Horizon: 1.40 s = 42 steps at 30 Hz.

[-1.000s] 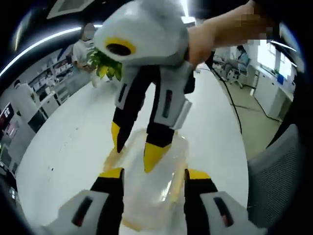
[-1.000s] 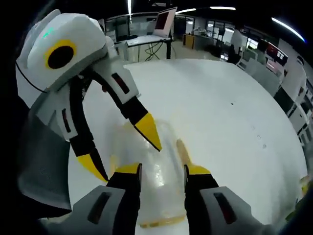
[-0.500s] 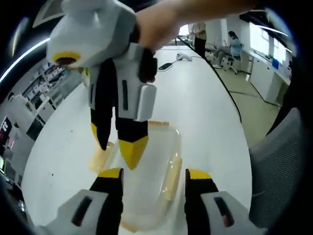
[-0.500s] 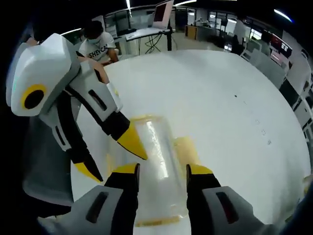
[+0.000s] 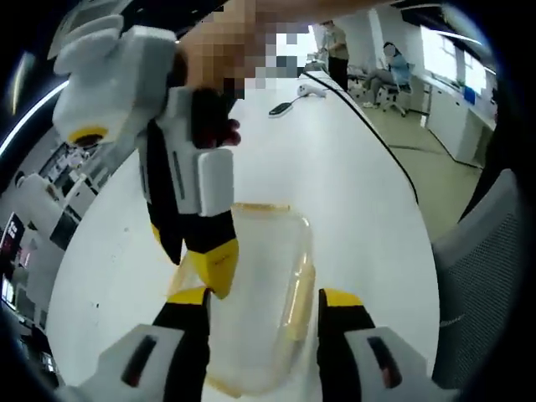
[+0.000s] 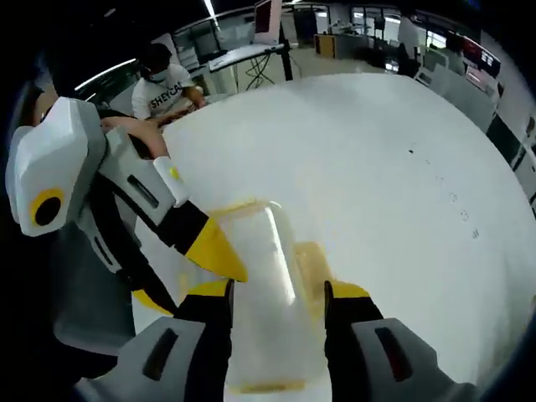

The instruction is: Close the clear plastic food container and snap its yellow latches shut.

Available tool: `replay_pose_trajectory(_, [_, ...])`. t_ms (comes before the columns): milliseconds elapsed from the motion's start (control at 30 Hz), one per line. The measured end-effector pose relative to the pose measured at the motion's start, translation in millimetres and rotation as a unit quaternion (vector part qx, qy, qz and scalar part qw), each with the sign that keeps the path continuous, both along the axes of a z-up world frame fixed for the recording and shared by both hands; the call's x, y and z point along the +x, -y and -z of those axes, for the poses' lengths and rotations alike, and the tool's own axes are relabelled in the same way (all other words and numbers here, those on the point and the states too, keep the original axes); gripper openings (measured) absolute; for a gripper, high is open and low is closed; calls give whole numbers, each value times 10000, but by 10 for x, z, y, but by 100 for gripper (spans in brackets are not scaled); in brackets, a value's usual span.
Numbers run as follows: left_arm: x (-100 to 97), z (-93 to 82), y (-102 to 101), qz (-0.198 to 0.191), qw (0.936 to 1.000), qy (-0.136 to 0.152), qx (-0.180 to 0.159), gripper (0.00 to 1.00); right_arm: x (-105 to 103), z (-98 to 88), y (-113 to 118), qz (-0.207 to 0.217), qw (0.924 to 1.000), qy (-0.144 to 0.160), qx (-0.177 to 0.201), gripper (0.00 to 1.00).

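the right gripper (image 5: 197, 268) has slid to the clear container's (image 5: 255, 293) edge; both grippers' jaws spread, left gripper (image 6: 188, 272) alongside.

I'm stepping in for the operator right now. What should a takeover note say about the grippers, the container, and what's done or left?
Left gripper: open, jaws either side of the container on the white table.
Right gripper: open, jaws astride the container from the opposite side; in the left gripper view its yellow tip sits at the container's edge.
Done: lid looks down on the container.
Latches: one yellow latch lies along the side; whether it is snapped I cannot tell.
Left: press each latch shut and check.
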<state>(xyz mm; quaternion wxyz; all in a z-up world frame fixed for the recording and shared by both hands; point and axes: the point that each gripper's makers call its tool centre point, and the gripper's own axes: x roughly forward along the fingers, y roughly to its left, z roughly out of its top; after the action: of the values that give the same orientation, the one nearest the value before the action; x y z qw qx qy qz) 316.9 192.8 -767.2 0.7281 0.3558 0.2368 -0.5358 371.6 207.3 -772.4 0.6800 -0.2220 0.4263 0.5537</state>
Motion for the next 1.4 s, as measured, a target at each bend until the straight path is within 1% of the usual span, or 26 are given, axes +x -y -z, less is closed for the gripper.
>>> replay_pose_trajectory(167, [-13, 27, -9, 14, 10000, -16, 50, 46, -49, 64, -3, -231, 9996, -81, -166, 43])
replay_pose_trajectory(233, [-17, 36, -14, 23, 10000, -5, 82, 46, -47, 59, -22, -214, 9995, -147, -154, 42])
replay_pose_trajectory(433, [-26, 43, -9, 59, 9999, 7, 100, 46, -58, 56, -34, -302, 9992, -189, -205, 42])
replay_pose_trajectory(567, [-32, 48, -4, 82, 9999, -5, 102, 46, -63, 66, -20, -414, 9983, -276, -302, 43])
replay_pose_trajectory(667, [-49, 96, -13, 151, 9997, -24, 194, 46, -73, 71, -15, -497, 9975, -322, -374, 44])
replay_pose_trajectory(733, [-49, 102, -26, 218, 9994, 53, 266, 45, -72, 73, -15, -528, 9971, -349, -415, 44])
replay_pose_trajectory(800, [-59, 79, -14, 216, 9996, -25, 201, 45, -76, 75, -11, -591, 9966, -358, -458, 44])
replay_pose_trajectory(933, [-13, 70, -29, 103, 9998, -97, 145, 44, -81, 72, -20, -706, 9955, -367, -520, 44])
replay_pose_trajectory(1033, [14, 64, -29, 144, 9998, -69, 156, 40, -87, 71, -34, -852, 9941, -324, -589, 44])
replay_pose_trajectory(1133, [19, 73, -16, 166, 9998, -63, 126, 41, -95, 68, -45, -1005, 9923, -292, -667, 43])
replay_pose_trajectory(1200, [22, 79, -12, 182, 9998, -35, 115, 42, -92, 76, -47, -1029, 9917, -315, -707, 43])
replay_pose_trajectory(1267, [23, 82, -10, 184, 9998, -31, 89, 41, -89, 85, -47, -1148, 9898, -300, -790, 43])
replay_pose_trajectory(1300, [24, 84, -13, 177, 9998, -46, 62, 41, -96, 90, -55, -1268, 9883, -239, -814, 43])
replay_pose_trajectory(1400, [26, 79, -20, 164, 9998, -92, -35, 41, -98, 89, -49, -1305, 9873, -252, -869, 42])
